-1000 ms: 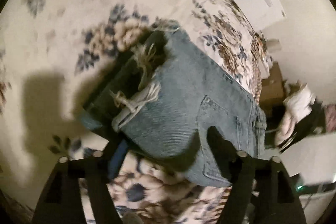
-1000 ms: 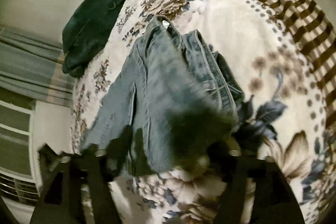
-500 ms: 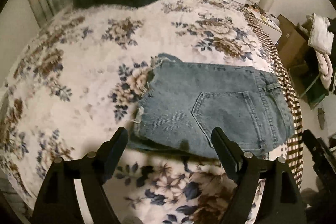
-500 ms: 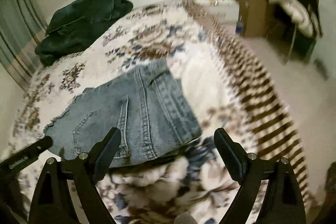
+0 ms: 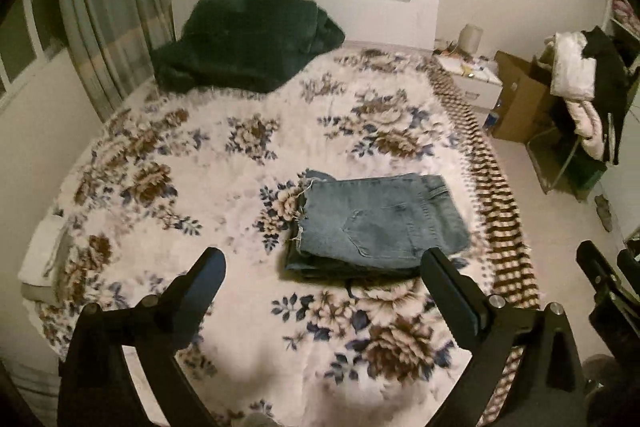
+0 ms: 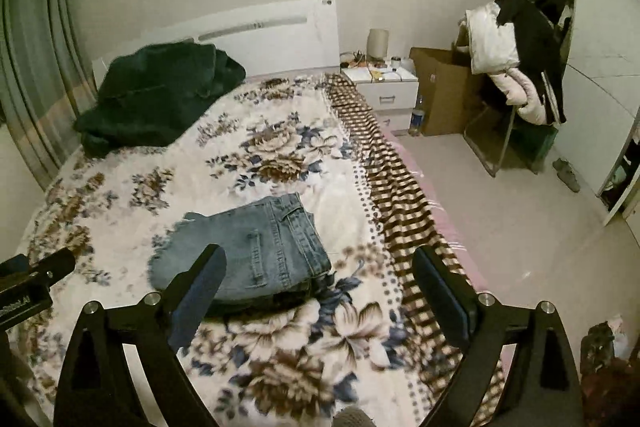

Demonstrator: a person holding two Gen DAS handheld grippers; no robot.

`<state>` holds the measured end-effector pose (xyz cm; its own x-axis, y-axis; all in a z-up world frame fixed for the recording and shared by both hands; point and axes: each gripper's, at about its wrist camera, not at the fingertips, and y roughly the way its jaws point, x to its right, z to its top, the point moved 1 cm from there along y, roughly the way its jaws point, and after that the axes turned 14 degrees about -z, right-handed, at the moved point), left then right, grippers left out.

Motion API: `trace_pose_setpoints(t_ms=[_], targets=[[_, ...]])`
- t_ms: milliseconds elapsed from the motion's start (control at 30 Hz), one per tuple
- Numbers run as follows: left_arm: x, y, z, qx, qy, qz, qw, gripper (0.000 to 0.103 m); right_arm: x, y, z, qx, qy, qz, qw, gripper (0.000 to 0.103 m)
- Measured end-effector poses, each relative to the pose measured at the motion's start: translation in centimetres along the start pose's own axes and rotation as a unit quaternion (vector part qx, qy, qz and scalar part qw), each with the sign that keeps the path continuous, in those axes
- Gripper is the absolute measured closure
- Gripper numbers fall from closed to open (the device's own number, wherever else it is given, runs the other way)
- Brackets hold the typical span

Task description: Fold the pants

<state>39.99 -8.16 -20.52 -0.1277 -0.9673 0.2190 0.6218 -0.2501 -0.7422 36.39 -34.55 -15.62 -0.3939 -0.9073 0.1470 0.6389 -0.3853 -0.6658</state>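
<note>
Black plastic jaws stand wide apart and empty on both the left gripper (image 5: 322,265) and the right gripper (image 6: 320,263), which have pulled up and back from the cloth they were pressed against a second ago. The pants (image 5: 376,223) now lie released, a compact denim stack near the bed's (image 5: 168,227) right edge, back pocket up. To me the fold looks finished.

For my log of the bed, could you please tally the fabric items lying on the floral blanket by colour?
Blue denim: 1, the folded jeans
Dark green: 1, the rumpled blanket by the headboard
Total: 2
</note>
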Motion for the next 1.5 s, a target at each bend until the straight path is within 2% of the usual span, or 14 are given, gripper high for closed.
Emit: trace_pose_setpoints(t_ms=[267, 400, 600, 700, 833, 1000, 1233, 1500], targets=[[4.0, -12.9, -1.6, 0.039, 0.012, 0.016, 0.999, 0.003, 5.2, -14.8, 1.2, 0.026, -0.004, 0.025, 0.999, 0.0], [5.2, -17.4, -2.6, 0.053, 0.006, 0.023, 0.9983, 0.003, 7.5, -21.5, 1.2, 0.052, -0.019, 0.036, 0.998, 0.0], [6.5, -21.8, -3.8, 0.057, 0.002, 0.028, 0.998, 0.003, 10.3, -30.0, 1.4, 0.089, -0.044, 0.037, 0.994, 0.0], [6.7, -23.7, -4.1, 0.059, 0.002, 0.031, 0.9978, 0.003, 11.1, -33.4, 1.6, 0.091, -0.048, 0.044, 0.994, 0.0], [6.3, -24.8, -4.6, 0.054, 0.003, 0.028, 0.9981, 0.003, 11.6, -36.4, 1.9, 0.099, -0.044, 0.042, 0.993, 0.0], [5.7, -24.8, -5.2, 0.039, 0.006, 0.032, 0.9987, 0.0, 11.1, -38.2, 1.6, 0.091, -0.043, 0.039, 0.994, 0.0], [5.5, -24.9, -5.9, 0.035, 0.006, 0.029, 0.999, 0.0, 10.0, -36.5, 0.8, 0.063, -0.041, 0.036, 0.997, 0.0], [5.4, -24.9, -6.2, 0.04, 0.006, 0.027, 0.9988, 0.0, 9.6, -35.8, 0.6, 0.057, -0.039, 0.032, 0.997, 0.0]])
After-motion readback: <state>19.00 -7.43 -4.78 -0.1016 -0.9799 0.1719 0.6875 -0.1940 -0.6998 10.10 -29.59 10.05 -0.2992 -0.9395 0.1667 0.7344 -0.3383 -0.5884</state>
